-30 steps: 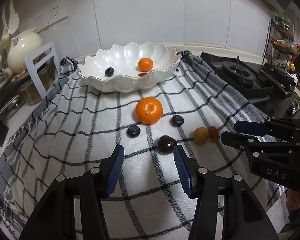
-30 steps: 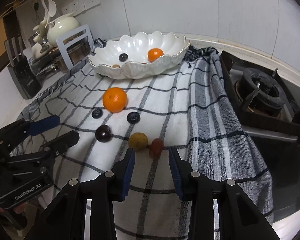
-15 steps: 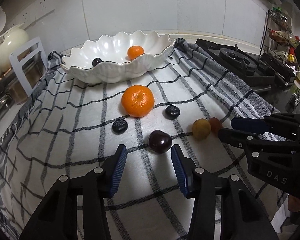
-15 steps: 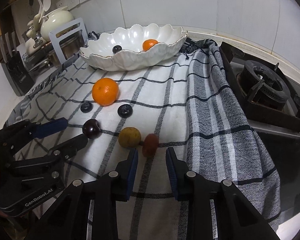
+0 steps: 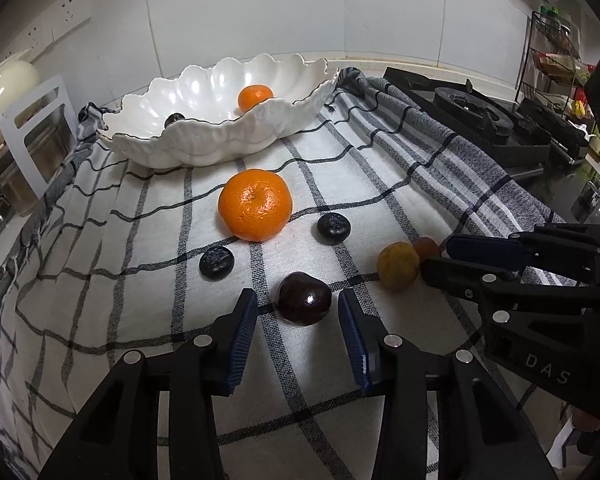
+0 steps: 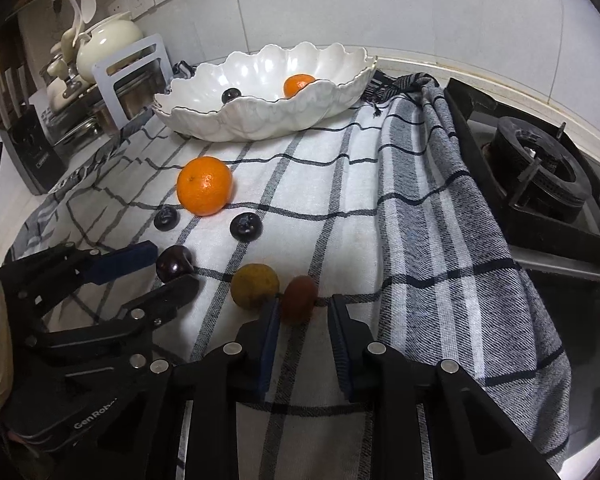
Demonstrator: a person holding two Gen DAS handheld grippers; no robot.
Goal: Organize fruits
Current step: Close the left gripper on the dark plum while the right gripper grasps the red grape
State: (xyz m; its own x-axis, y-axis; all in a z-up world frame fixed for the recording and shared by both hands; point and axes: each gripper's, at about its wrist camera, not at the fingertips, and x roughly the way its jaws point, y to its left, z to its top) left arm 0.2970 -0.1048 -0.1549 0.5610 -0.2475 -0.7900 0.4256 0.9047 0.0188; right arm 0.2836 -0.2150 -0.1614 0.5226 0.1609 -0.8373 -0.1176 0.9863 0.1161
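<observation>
A white scalloped bowl at the back of a checked cloth holds a small orange and a dark berry. On the cloth lie a large orange, two blueberries, a dark cherry, a yellow fruit and a reddish fruit. My left gripper is open, its jaws on either side of the cherry. My right gripper is open around the reddish fruit.
A gas hob lies to the right, partly under the cloth's grey edge. A metal rack, a cream teapot and a knife block stand at the left. A spice rack is far right.
Both grippers have moved forward and lower over the cloth. The left now straddles the cherry, the right the reddish fruit. No fruit has moved.
</observation>
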